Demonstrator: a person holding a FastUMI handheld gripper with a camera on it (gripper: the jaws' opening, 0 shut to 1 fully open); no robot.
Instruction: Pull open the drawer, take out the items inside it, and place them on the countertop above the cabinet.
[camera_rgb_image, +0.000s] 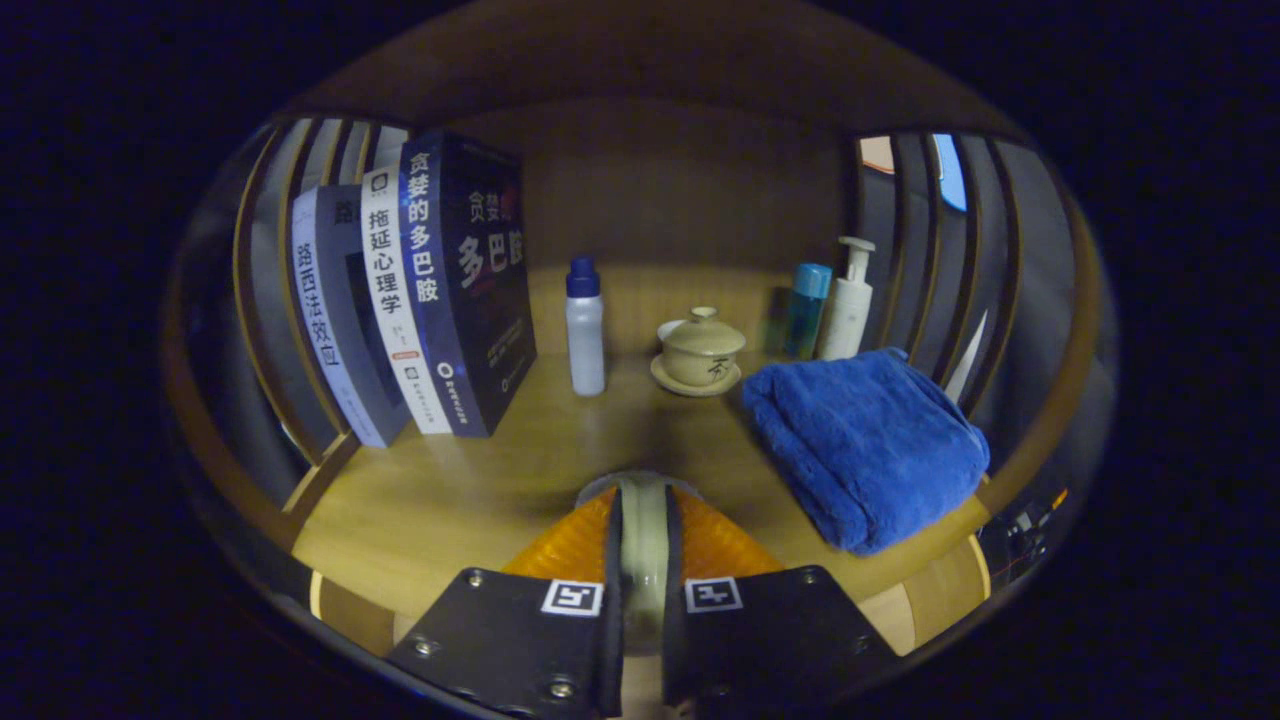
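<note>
My gripper (643, 505) is over the wooden countertop (450, 490), near its front edge. Its two fingers press from both sides on a pale, thin, round-edged item (643, 545) seen edge-on; I cannot tell what it is. The item's top rim pokes out just past the fingertips. Whether it rests on the wood or hangs above it is hidden by the fingers.
Three upright books (420, 290) lean at the back left. Beyond the fingers stand a white bottle with a blue cap (585, 330) and a lidded tea bowl on a saucer (700, 350). A folded blue towel (865, 445) lies ahead right, with a teal bottle (806, 310) and a pump bottle (848, 300) behind it.
</note>
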